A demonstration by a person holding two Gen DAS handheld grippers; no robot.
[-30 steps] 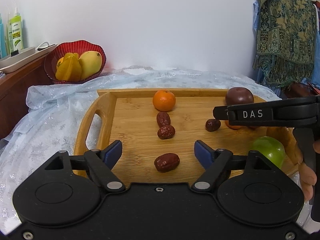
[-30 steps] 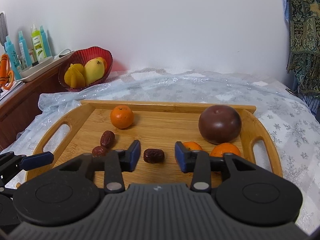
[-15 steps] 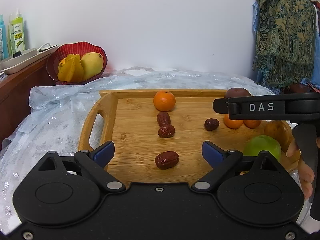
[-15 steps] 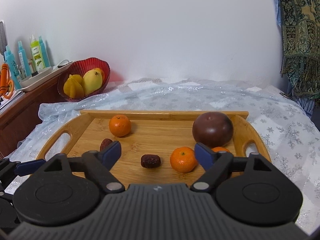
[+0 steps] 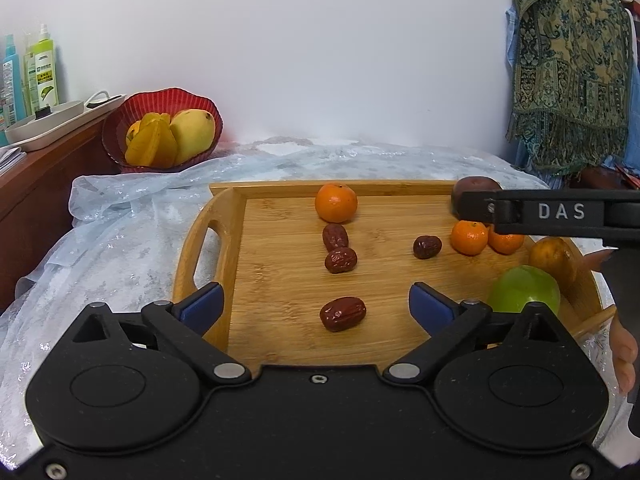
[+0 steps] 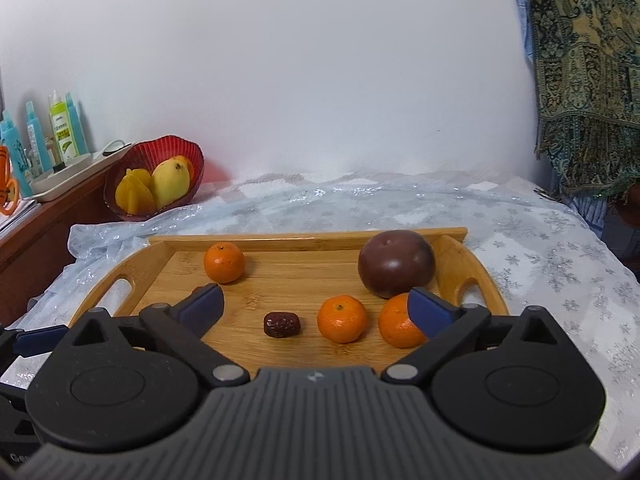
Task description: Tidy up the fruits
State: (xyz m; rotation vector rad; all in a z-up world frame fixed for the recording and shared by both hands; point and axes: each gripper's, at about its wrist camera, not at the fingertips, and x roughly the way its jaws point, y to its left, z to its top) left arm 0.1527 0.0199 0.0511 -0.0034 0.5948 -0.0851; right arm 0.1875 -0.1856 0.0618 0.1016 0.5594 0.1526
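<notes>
A wooden tray holds the fruit. My left gripper hangs over its near edge, jaws opening, and a red date lies loose between the fingers. Beyond it are two dates, a tangerine and a fourth date. My right gripper is also opening, untouched by the date and tangerine below it. A second tangerine is half hidden by its right finger. A dark purple fruit sits behind.
A green fruit and a brownish one lie at the tray's right end. A red bowl of yellow fruit stands back left beside a cabinet with bottles. A patterned scarf hangs at right. A hand holds the right gripper.
Both pairs of jaws have spread much wider. The right gripper has drawn back from the tray, so the date and a tangerine now show whole between its fingers. The left gripper has stayed put.
</notes>
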